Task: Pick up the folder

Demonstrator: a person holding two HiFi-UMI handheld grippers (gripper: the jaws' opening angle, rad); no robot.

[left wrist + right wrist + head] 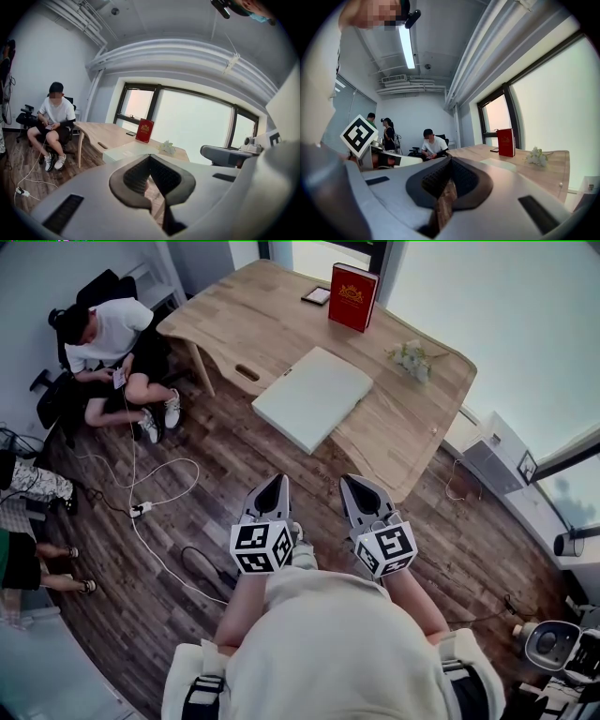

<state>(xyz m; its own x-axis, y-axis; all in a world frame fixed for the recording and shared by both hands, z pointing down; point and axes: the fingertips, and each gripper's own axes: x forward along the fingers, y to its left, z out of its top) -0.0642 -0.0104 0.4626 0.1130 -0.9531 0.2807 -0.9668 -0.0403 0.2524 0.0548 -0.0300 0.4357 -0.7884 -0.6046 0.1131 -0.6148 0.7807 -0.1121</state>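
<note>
Wooden table [234, 315], pale folder [312, 397] lying flat at its near edge.
Left gripper [276, 482] and right gripper [357, 484] hover side by side over the floor [225, 456], short of the folder, each with jaws pressed together and nothing between them. Red book [353, 296] stands upright at the far edge.

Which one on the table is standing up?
The red book stands upright; the pale folder and small dark tablet lie flat.

An office: ahead of the fingers [270, 495] stands a pale wooden counter [272, 315] below wide dark-framed windows [192, 122], a black swivel chair [108, 285] beside it.
</note>
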